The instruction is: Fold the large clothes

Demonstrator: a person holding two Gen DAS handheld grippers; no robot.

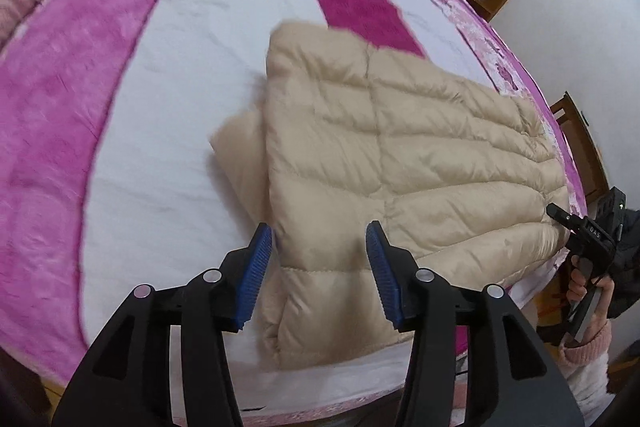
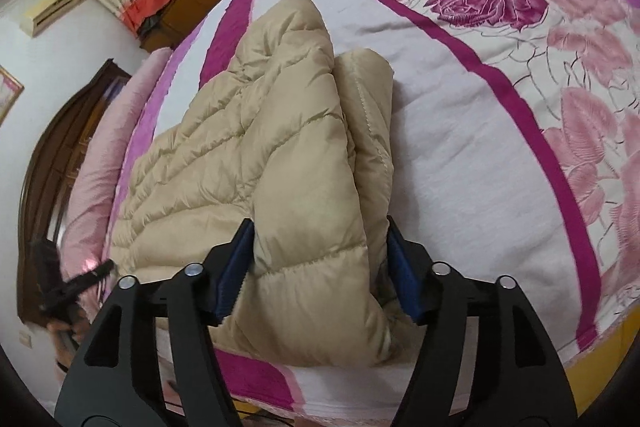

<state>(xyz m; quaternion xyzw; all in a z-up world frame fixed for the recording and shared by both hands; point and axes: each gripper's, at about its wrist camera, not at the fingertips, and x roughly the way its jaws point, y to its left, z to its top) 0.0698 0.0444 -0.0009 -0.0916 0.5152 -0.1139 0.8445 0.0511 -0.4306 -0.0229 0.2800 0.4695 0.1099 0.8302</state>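
Right claw [image 2: 320, 263] astride beige jacket [image 2: 256, 155]

I hold the left tool [image 1: 318, 245] above the near corner of the folded jacket [image 1: 400, 147], blue pads apart and pressing nothing, while my right tool [image 2: 320, 247] straddles the jacket's other near corner, jaws parted, its handle gripped in my hand [image 1: 580, 287].

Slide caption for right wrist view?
Right gripper jaws open astride folded beige quilted down jacket on pink floral bedspread.
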